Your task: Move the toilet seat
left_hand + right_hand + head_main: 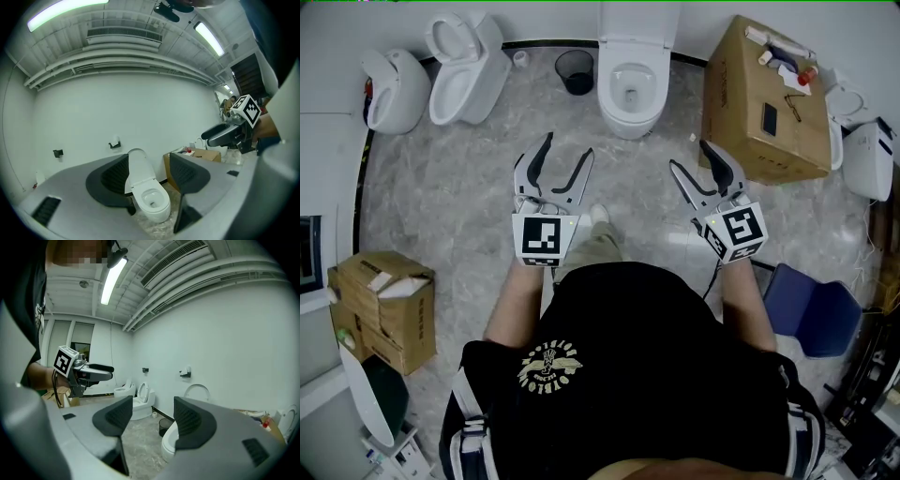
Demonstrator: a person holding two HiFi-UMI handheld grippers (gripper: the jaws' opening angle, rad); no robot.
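A white toilet (630,89) stands against the far wall with its lid (137,164) raised upright; the ring round the bowl (151,202) lies flat. Both grippers hover over the floor short of it, touching nothing. My left gripper (568,146) is open and empty, and in its own view the bowl shows between the jaws (148,174). My right gripper (689,155) is open and empty too, to the toilet's front right. In the right gripper view (151,416) the right jaw hides most of the bowl (167,442), and the left gripper (89,371) shows at the left.
A black waste bin (576,71) sits left of the toilet and a large cardboard box (764,108) with bottles on top stands to its right. Two more toilets (469,66) (394,89) stand at the far left. Another box (382,305) and a blue chair (811,307) flank me.
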